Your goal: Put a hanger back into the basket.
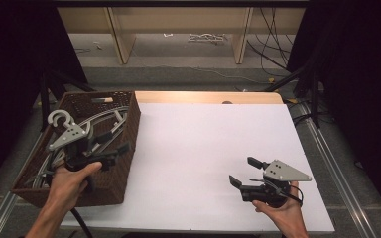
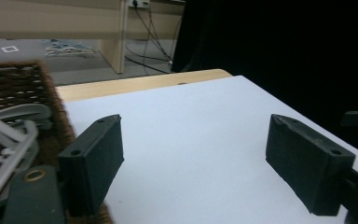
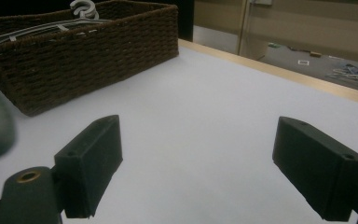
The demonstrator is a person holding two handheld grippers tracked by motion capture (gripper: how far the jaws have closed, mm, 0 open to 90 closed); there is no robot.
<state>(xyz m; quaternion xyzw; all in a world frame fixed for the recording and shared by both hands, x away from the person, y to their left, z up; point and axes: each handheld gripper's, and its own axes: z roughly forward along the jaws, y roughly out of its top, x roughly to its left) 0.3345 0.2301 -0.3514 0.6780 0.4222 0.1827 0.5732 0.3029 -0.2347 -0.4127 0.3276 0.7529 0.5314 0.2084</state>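
Both hand-held grippers have their jaws spread wide with nothing between them. Held in the person's left hand (image 1: 69,181), the left hand-held gripper (image 1: 110,148) hovers over the right-hand wall of a dark brown wicker basket (image 1: 124,168); in the left gripper view one jaw hangs just above the basket's rim (image 2: 58,112) and the other over bare white surface. The right hand-held gripper (image 1: 245,172), in the right hand (image 1: 283,210), sits low over the near right part of the tabletop (image 1: 203,144), its jaws pointing left toward the basket, well apart from it.

A white sheet covers the tabletop, with a strip of light wood (image 1: 208,96) showing along the far edge. Beyond lie a grey floor, pale wooden furniture legs (image 1: 120,42), loose black cables (image 1: 273,34) and black curtains on both sides.

Inside the basket, which stands at the tabletop's left edge, lies a pile of grey plastic clothes hangers (image 1: 106,124), their hooks toward the far left; one hook (image 1: 59,118) curls up above the rim. The hangers lie just beside and below the left hand-held gripper, to its left, not touched by its jaws. In the right gripper view the basket (image 3: 88,51) stands ahead and to the left, a hanger hook (image 3: 85,8) rising over its rim.
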